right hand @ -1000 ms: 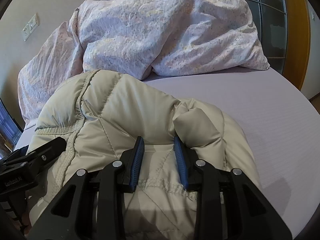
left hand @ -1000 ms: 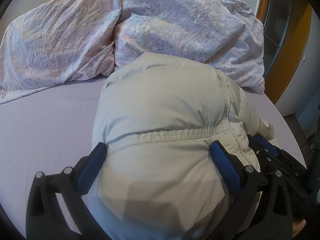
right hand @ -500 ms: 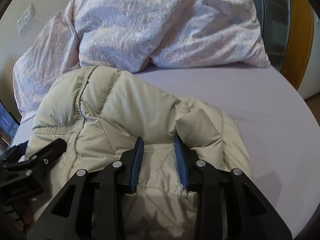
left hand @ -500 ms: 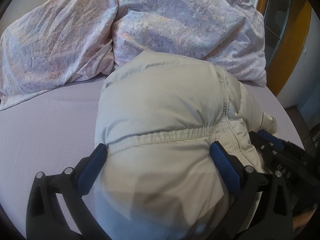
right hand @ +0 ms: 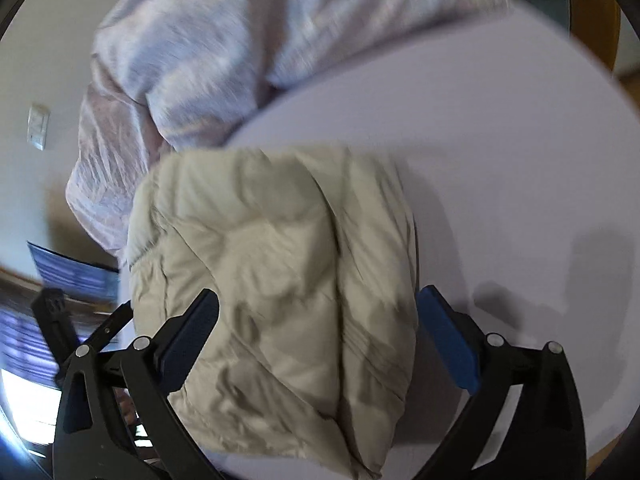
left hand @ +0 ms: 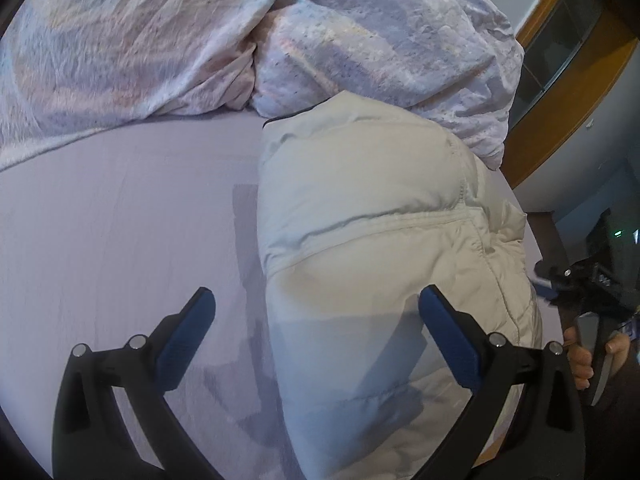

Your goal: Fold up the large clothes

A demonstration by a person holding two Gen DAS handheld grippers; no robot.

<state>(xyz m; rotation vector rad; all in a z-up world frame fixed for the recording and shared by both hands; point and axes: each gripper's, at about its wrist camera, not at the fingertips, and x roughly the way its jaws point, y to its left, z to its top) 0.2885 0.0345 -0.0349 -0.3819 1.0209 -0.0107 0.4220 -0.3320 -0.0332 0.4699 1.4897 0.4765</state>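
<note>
A beige puffer jacket (left hand: 380, 240) lies folded into a thick bundle on the lilac bed sheet (left hand: 120, 240). My left gripper (left hand: 316, 320) is open and empty, over the bundle's left near edge, its right finger above the jacket and its left finger above bare sheet. In the right wrist view the jacket (right hand: 280, 272) fills the middle, blurred by motion. My right gripper (right hand: 318, 320) is open wide and empty, its fingers standing either side of the bundle, apart from it. The right gripper also shows at the right edge of the left wrist view (left hand: 560, 276).
A crumpled floral duvet (left hand: 200, 40) is heaped along the far side of the bed, touching the jacket's far end; it also shows in the right wrist view (right hand: 240, 40). A wooden door frame (left hand: 560, 100) stands beyond the bed's right edge. A wall switch (right hand: 38, 126) is at left.
My right gripper has opened and let go of the jacket fold, pulling back and tilting. My left gripper has shifted left off the bundle. The jacket now rests on the bed.
</note>
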